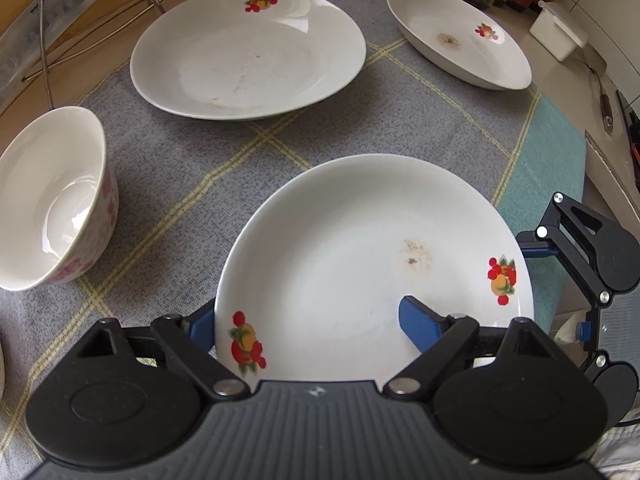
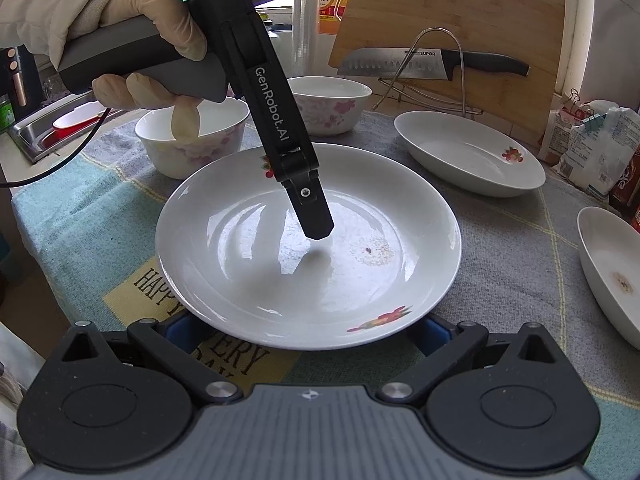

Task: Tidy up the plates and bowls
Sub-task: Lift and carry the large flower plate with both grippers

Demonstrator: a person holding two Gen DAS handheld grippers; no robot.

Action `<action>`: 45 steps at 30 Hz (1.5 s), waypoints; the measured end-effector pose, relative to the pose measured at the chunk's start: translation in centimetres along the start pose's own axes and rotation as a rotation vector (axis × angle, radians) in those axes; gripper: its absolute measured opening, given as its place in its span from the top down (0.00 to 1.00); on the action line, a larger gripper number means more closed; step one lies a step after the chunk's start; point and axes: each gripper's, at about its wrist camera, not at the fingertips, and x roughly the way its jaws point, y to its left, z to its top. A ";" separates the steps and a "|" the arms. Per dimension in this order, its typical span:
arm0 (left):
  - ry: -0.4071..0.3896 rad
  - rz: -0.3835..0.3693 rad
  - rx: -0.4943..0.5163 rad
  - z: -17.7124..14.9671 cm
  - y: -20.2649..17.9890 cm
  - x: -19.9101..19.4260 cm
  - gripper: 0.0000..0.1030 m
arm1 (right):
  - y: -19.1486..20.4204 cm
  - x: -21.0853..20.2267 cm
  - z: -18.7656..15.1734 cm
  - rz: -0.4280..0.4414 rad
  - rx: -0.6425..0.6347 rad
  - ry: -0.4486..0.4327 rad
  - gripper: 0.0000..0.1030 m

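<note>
Resting flat on the table (image 1: 360,132) with its checked cloth, the white plate (image 1: 340,248) lay between both grippers. The left gripper (image 1: 306,314) had its jaws released astride the rim, one finger above the well and one outside. The right gripper (image 2: 306,330) also had its jaws spread and unclenched, tips tucked under the opposite rim.

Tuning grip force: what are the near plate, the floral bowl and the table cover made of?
Near plate: looks like glazed white ceramic or porcelain; glossy window reflections, printed fruit decals. Floral bowl: probably the same glazed ceramic; shiny inside, pink flowers outside. Table cover: woven cloth, matte grey with yellow lines, visible textile grain.
</note>
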 end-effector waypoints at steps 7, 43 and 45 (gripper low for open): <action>0.007 0.003 0.024 0.2 -0.2 0.1 0.12 | -0.1 0.2 0.3 -0.004 0.003 0.009 0.00; -0.061 0.028 -0.030 1.6 -1.8 -2.4 0.13 | -4.1 -1.7 1.4 0.062 -0.054 0.035 0.00; -0.064 0.033 -0.035 1.9 -2.2 -2.4 0.13 | -4.6 -2.0 1.4 0.070 -0.066 0.037 0.00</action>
